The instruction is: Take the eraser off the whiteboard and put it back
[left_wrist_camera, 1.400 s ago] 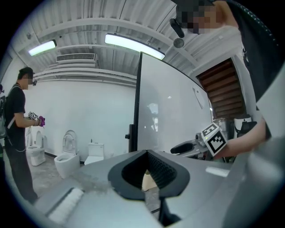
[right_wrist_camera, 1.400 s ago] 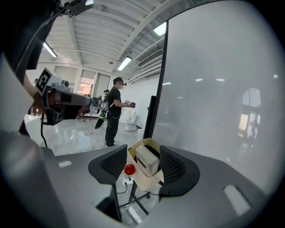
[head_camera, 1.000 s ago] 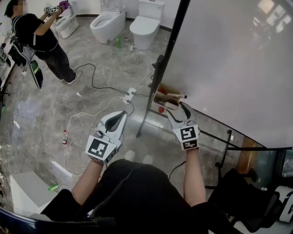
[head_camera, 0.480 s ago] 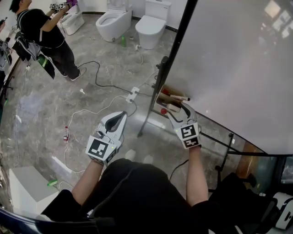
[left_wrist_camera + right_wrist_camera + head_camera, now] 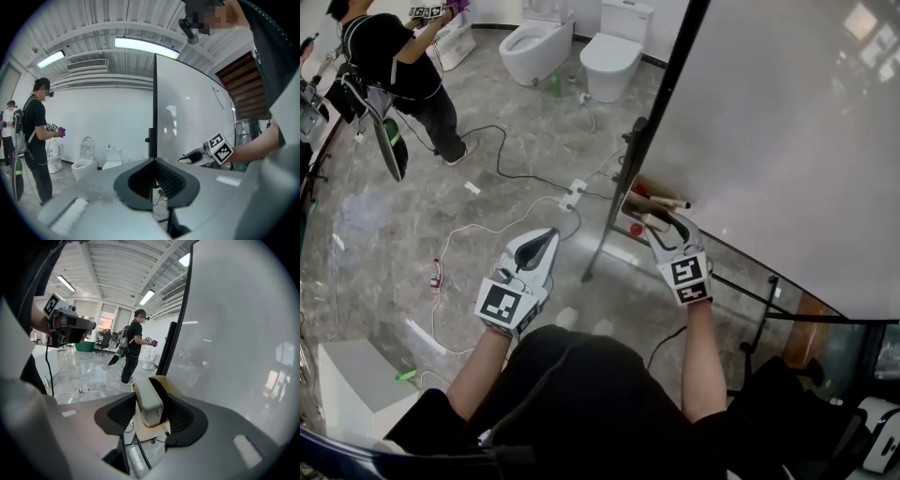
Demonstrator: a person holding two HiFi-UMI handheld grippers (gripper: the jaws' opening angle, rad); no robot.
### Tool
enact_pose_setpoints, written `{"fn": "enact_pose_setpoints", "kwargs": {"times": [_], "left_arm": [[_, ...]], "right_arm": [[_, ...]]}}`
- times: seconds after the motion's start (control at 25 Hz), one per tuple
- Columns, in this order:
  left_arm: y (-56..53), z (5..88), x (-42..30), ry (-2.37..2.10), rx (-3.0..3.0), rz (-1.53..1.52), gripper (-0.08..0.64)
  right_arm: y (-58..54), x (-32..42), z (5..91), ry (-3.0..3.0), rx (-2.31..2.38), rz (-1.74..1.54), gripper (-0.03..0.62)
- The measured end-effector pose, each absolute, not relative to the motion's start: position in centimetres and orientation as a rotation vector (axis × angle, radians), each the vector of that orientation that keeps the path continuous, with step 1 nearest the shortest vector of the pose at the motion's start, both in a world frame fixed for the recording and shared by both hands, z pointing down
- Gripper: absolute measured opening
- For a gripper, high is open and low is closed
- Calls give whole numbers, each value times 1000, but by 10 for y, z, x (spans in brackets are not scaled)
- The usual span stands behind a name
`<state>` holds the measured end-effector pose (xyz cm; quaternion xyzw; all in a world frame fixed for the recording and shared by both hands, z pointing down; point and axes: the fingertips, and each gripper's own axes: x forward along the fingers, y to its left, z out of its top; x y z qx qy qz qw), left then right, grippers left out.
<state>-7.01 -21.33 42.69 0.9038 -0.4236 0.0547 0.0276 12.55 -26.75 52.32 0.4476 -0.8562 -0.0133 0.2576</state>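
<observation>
Whiteboard surface, pale and glossy, fills the upper right of the head view, edged on its left by a dark frame post. Grey marble floor spreads to the left of the whiteboard. A person in dark clothes stands well apart from the whiteboard at the far left, holding another gripper up. 2 white toilets stand beyond the whiteboard's left edge.

At the whiteboard's lower edge, just beside the post, sits a brown tray. The right gripper reaches into this tray from below. Its 2 jaws have just been closing, and the eraser stands between them with a pad against each side, so it is clamped at a fairly wide span. The eraser is a pale block with a dark felt side, and it is down at the tray end of the whiteboard, close against the surface. In the head view it shows as a tan piece at the jaw tips.

The left gripper hangs well to the left of the whiteboard, over the floor, its jaws meeting at the tips with nothing between them.

A marker lies in the tray just above the eraser. A white power strip lies on the floor left of the post.
</observation>
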Motion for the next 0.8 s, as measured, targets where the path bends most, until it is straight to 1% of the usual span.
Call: {"fn": "enact_pose_setpoints", "kwargs": {"times": [0.8], "left_arm": [[-203,418,-58,-1168,2876,114,6]], "right_arm": [[-235,130,455,-2385,1444,-106,202]]}}
